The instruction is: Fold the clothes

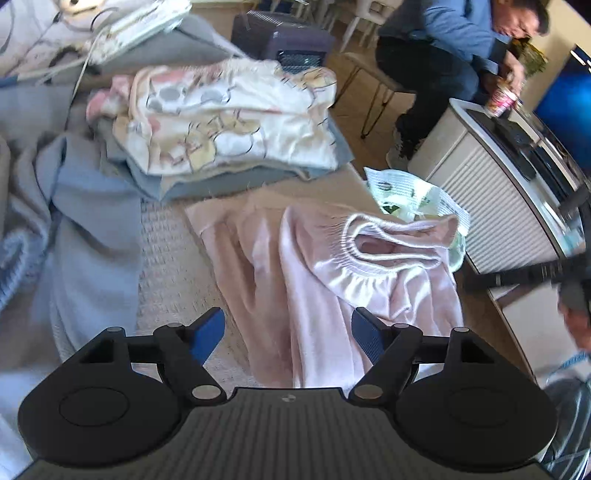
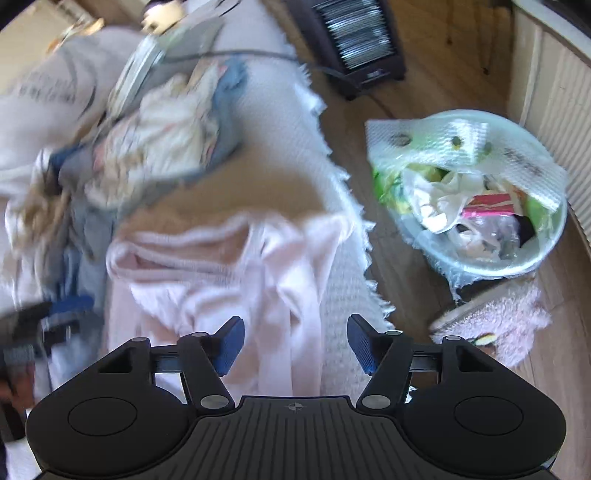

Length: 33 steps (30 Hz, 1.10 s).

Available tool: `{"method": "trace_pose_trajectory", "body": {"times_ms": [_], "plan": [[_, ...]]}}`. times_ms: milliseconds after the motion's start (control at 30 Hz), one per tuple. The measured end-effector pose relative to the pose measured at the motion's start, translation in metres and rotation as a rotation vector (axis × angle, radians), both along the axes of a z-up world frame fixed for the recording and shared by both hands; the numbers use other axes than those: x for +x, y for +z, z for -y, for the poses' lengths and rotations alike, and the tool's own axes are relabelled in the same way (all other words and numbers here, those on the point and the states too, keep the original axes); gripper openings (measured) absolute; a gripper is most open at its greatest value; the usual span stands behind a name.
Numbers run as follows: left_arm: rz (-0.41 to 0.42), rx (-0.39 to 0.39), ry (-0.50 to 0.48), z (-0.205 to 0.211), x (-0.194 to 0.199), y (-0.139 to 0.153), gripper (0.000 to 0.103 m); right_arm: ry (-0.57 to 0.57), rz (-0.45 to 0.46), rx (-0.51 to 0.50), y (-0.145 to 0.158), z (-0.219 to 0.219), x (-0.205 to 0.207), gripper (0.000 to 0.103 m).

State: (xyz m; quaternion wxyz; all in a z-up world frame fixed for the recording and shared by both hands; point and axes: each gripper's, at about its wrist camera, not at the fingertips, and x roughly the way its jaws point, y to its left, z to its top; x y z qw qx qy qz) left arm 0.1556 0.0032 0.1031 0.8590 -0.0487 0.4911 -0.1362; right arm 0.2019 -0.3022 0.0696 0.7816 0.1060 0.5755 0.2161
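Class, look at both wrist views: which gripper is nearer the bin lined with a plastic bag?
Right. The right gripper hovers open over the pink garment beside the bin; the left gripper is farther across the garment.

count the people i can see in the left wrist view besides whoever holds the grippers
1: a seated person in a blue top at the upper right, bent over the white cabinet. Others may be outside the frame.

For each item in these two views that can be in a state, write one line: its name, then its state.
left gripper: open, holding nothing
right gripper: open, holding nothing
pink trousers: rumpled, not yet folded
patterned garment: folded, on top of a stack
waste bin: upright, lined with a bag, filled with rubbish
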Motion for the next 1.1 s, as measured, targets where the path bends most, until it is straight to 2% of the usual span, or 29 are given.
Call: {"method": "trace_pose_trajectory", "body": {"times_ms": [367, 500, 533, 600, 667, 733, 800, 933, 1100], "plan": [[-0.033, 0.018, 0.034, 0.014, 0.030, -0.037, 0.073, 0.034, -0.012, 0.010, -0.036, -0.026, 0.011, 0.063], [-0.011, 0.074, 0.032, 0.027, 0.031, -0.042, 0.061, 0.033, -0.008, 0.005, -0.046, -0.034, 0.014, 0.063], [-0.002, 0.079, 0.028, 0.030, 0.030, -0.041, 0.051, 0.030, 0.005, 0.000, -0.047, -0.036, 0.012, 0.062], [0.004, 0.072, 0.012, 0.034, 0.028, -0.038, 0.027, 0.025, 0.029, -0.009, -0.047, -0.039, 0.009, 0.058], [-0.004, 0.052, 0.004, 0.037, 0.026, -0.036, 0.012, 0.033, 0.054, -0.011, -0.043, -0.040, 0.004, 0.041], [0.005, 0.067, -0.012, 0.043, 0.022, -0.034, 0.010, 0.043, 0.071, -0.011, -0.038, -0.042, 0.000, 0.026], [0.018, 0.090, -0.022, 0.047, 0.019, -0.032, 0.008, 0.052, 0.087, -0.018, -0.034, -0.045, -0.001, 0.018], [0.031, 0.076, -0.017, 0.042, 0.013, -0.022, 0.008, 0.059, 0.114, -0.034, -0.028, -0.048, -0.005, 0.012], [0.055, 0.086, -0.032, 0.038, 0.006, 0.000, 0.008, 0.056, 0.147, -0.032, -0.012, -0.049, -0.012, 0.011]]}}
